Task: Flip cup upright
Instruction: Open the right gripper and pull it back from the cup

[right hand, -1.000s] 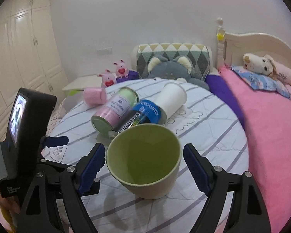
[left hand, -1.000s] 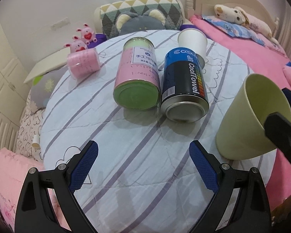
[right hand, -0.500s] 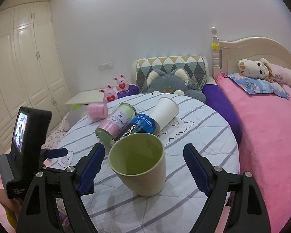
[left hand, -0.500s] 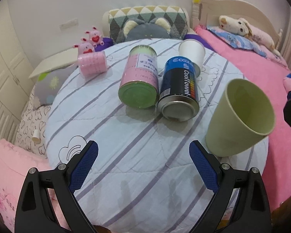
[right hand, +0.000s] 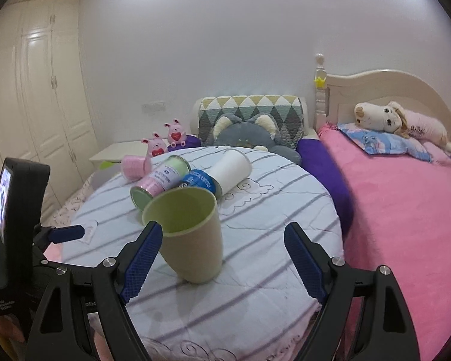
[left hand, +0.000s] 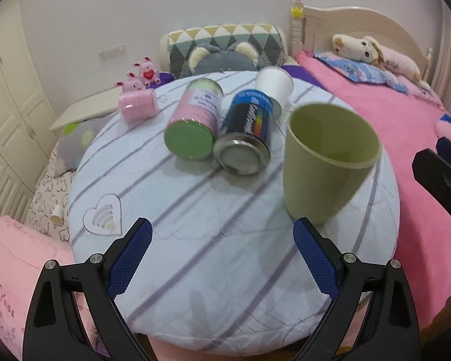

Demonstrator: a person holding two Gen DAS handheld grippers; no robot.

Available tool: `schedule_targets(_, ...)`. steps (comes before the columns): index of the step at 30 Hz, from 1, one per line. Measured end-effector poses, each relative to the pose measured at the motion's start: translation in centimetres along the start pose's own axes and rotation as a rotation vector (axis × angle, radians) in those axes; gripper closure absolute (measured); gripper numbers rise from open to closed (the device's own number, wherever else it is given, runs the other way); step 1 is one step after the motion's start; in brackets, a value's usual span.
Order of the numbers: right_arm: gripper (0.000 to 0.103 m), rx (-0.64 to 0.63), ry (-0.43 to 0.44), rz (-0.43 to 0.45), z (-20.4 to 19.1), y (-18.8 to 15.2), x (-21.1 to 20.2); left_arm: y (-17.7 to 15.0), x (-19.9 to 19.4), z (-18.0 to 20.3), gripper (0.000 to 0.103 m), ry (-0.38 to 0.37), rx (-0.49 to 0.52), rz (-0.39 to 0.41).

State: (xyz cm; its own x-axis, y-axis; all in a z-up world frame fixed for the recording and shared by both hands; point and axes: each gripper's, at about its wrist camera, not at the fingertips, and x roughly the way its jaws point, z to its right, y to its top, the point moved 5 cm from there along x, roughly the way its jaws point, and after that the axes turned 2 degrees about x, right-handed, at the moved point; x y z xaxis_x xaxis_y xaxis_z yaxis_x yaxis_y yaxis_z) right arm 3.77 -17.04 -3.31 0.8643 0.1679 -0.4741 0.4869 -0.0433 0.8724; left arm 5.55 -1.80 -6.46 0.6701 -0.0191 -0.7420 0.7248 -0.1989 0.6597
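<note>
The green cup [right hand: 189,234] stands mouth-up on the striped round counter [right hand: 270,270], leaning slightly. The right gripper [right hand: 222,261] has its fingers spread wide around it, gripping nothing. Only the left wrist view shows the left gripper [left hand: 222,258], equally wide and empty, beside the cup [left hand: 327,162].

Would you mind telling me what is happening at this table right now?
A person holding two grippers is setting a green cup upright. It stands mouth-up on the striped table, slightly tilted. Both the right gripper and the left gripper are open and hold nothing. Two cans lie behind.
</note>
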Motion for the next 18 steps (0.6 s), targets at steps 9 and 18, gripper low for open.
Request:
schedule_targets(9, 0.018, -0.029, -0.051, 0.035, 0.6, -1.4, -1.6, -0.5, -1.4, 3.0, 0.007, -0.021, 0.06, 0.103)
schedule_targets(18, 0.018, -0.042, -0.102, 0.106, 0.8, -2.3, -3.0, -1.2, -3.0, 3.3, 0.007, -0.034, -0.01, 0.217)
